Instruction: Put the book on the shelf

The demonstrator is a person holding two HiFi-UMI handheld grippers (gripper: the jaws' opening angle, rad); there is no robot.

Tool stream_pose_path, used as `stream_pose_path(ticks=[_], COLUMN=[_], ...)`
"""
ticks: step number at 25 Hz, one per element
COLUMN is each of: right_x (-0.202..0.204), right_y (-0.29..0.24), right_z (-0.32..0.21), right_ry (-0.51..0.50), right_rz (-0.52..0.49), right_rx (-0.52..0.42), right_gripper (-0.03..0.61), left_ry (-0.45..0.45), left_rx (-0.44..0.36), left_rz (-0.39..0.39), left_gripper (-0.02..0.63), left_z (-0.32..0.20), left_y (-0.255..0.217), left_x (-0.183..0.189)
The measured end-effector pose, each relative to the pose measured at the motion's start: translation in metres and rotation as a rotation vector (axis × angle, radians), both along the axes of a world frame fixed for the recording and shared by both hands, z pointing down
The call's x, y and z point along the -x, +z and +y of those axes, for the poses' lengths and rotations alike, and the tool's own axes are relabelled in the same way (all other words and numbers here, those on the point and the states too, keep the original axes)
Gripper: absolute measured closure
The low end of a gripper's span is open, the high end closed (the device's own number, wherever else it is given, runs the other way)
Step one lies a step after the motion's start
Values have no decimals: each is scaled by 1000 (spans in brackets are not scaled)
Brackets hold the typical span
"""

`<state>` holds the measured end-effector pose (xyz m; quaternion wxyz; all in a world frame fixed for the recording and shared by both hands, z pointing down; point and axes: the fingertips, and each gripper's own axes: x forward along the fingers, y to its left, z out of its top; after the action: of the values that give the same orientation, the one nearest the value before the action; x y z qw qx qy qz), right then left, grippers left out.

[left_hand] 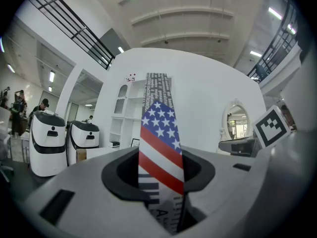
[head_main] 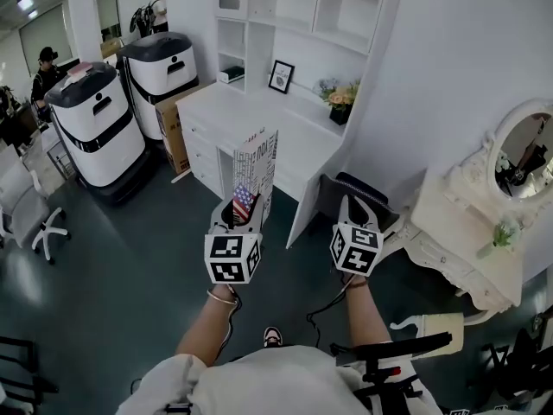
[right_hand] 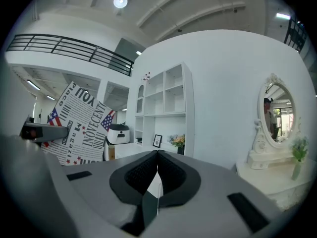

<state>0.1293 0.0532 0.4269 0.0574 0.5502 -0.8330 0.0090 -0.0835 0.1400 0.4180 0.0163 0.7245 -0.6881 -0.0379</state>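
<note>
Points left gripper (head_main: 244, 213) level toward 12 o'clock, clamped on book (head_main: 257, 164); holds right gripper (head_main: 355, 202) alongside at 3 o'clock, jaws together, empty.

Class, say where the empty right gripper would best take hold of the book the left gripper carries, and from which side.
The free upper edge of the book, likely from above, jaws across its thin thickness. It stands upright with its lower end clamped in the left gripper, and its broad cover faces the right gripper, too wide to span.

One book (head_main: 256, 173), two grippers (head_main: 239, 216) (head_main: 355, 204), two white machines (head_main: 95, 126) (head_main: 162, 69), one oval mirror (head_main: 522, 156)
</note>
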Motion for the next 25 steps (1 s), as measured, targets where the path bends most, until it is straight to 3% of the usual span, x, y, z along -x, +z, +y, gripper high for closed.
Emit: stream_pose_path(ticks=[15,25], right_x=[7,8], right_y=[-8,-3], right_z=[-118,-163], right_ry=[-10,-22], right_rz=[-6,-2], right_rx=[-6,4], right_gripper=[557,557], left_ry=[7,8], left_rx=[-33,-33], left_rz=[-22,-11], left_gripper=[457,456], left_z=[-114,-159], left_y=[-13,-10], left_x=[4,7])
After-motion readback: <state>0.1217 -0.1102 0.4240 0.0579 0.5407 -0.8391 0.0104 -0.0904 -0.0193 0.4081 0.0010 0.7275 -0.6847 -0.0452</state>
